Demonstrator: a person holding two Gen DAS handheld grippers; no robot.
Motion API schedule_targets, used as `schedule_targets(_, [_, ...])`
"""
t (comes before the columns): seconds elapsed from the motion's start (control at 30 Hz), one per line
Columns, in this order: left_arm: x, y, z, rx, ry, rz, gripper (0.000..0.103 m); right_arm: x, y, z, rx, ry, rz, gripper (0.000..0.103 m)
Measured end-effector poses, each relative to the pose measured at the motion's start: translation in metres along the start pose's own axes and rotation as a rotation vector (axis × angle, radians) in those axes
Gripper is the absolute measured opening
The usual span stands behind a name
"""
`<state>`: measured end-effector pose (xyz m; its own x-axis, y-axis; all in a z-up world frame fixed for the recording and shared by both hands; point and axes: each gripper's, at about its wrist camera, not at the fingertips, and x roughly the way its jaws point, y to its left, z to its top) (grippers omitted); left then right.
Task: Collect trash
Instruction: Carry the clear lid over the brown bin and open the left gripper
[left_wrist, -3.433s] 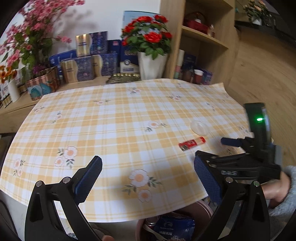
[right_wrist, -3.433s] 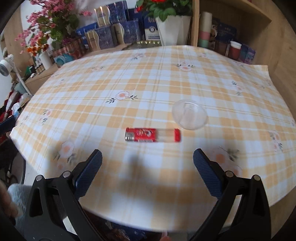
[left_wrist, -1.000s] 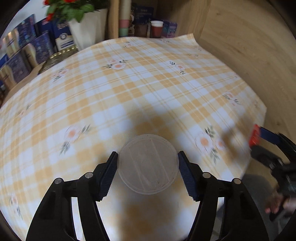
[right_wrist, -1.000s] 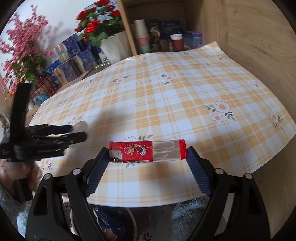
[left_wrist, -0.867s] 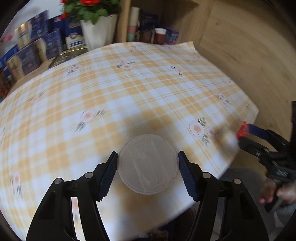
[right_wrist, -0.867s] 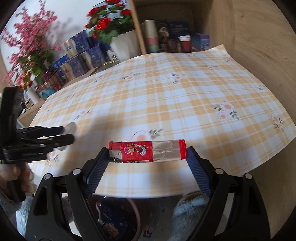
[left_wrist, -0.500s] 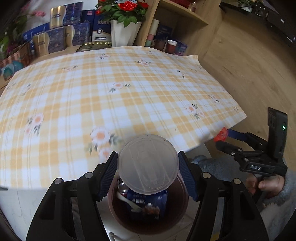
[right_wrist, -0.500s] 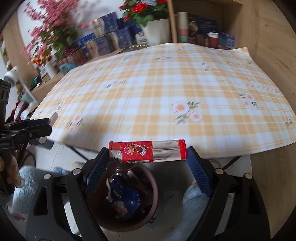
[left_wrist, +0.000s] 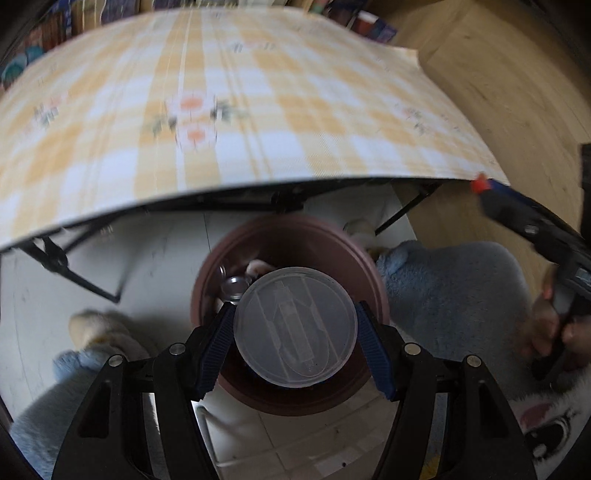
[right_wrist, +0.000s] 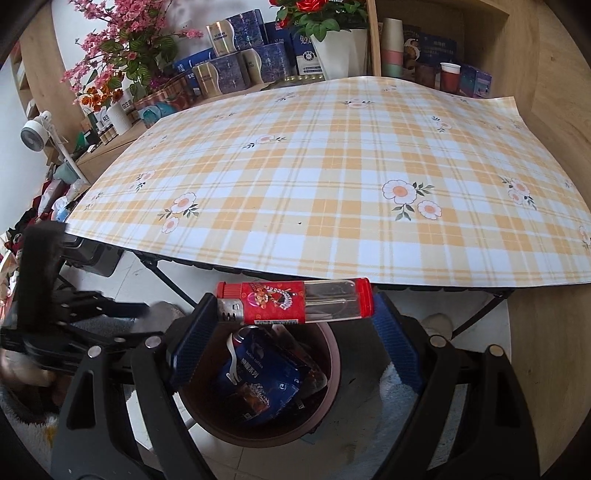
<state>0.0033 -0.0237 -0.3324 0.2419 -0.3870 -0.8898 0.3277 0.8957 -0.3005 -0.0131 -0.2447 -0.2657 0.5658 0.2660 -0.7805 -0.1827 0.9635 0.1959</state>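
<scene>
- Left tongs (left_wrist: 295, 334): closed across the rim of a clear plastic lid (left_wrist: 295, 326), pads on opposite edges; the lid is flat-on to the camera and hangs directly above the mouth of the brown bin (left_wrist: 371, 275).
- Right tongs (right_wrist: 294, 328): clamped end to end on a red lighter (right_wrist: 294, 302), which lies level between the pads, off the near edge of the table (right_wrist: 332, 177) and above the bin (right_wrist: 330, 360).
- Bin: on the floor below the table's near edge, already holding a blue wrapper (right_wrist: 258, 387) and other scraps.
- Step in hand, as judged: dropping both items.
- Handling note, lid: light and broad, likely to sail sideways; it seems best to open the tongs only while centred over the bin's mouth, and low.
- Handling note, lighter: it sits nearer the bin's far rim; a little travel toward the middle before parting the pads should keep it from bouncing out.
- Clearance: the two tongs are near each other; releasing one at a time should avoid a knock.
</scene>
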Motion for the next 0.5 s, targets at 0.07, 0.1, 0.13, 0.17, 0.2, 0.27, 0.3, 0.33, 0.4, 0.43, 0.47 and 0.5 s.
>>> schedule_targets(0.07, [0.015, 0.003, 0.001, -0.018, 0.028, 0.025, 0.064, -0.001, -0.002, -0.001, 0.006, 0.000, -0.001, 0.084])
schedule_targets(0.1, [0.022, 0.004, 0.000, -0.022, 0.049, 0.041, 0.064, -0.002, -0.004, -0.002, 0.011, -0.001, -0.001, 0.084])
schedule_targets(0.13, [0.028, 0.005, -0.001, -0.025, 0.061, 0.041, 0.064, -0.003, -0.006, -0.002, 0.016, -0.004, -0.003, 0.084])
schedule_targets(0.17, [0.033, 0.006, -0.002, -0.026, 0.075, 0.042, 0.064, -0.004, -0.008, -0.003, 0.020, -0.006, -0.005, 0.084])
schedule_targets(0.2, [0.038, 0.007, -0.002, -0.024, 0.087, 0.049, 0.064, -0.006, -0.011, -0.004, 0.026, -0.007, -0.007, 0.084])
schedule_targets(0.27, [0.051, 0.007, -0.004, -0.008, 0.120, 0.071, 0.064, -0.007, -0.016, -0.006, 0.037, -0.007, -0.012, 0.084])
schedule_targets(0.3, [0.055, 0.007, -0.005, 0.000, 0.130, 0.084, 0.064, -0.007, -0.018, -0.006, 0.043, -0.005, -0.013, 0.084])
schedule_targets(0.33, [0.062, 0.008, -0.006, 0.013, 0.146, 0.103, 0.064, -0.007, -0.020, -0.008, 0.051, -0.004, -0.014, 0.084])
schedule_targets(0.4, [0.074, 0.009, -0.008, 0.032, 0.169, 0.128, 0.064, -0.006, -0.023, -0.010, 0.069, 0.001, -0.013, 0.084])
schedule_targets(0.43, [0.081, 0.009, -0.009, 0.039, 0.182, 0.140, 0.064, -0.005, -0.024, -0.011, 0.075, 0.003, -0.012, 0.084])
schedule_targets(0.47, [0.087, 0.009, -0.010, 0.048, 0.195, 0.154, 0.064, -0.004, -0.025, -0.011, 0.079, 0.005, -0.011, 0.084])
schedule_targets(0.5, [0.091, 0.010, -0.011, 0.053, 0.202, 0.160, 0.064, -0.004, -0.024, -0.011, 0.080, 0.006, -0.010, 0.084])
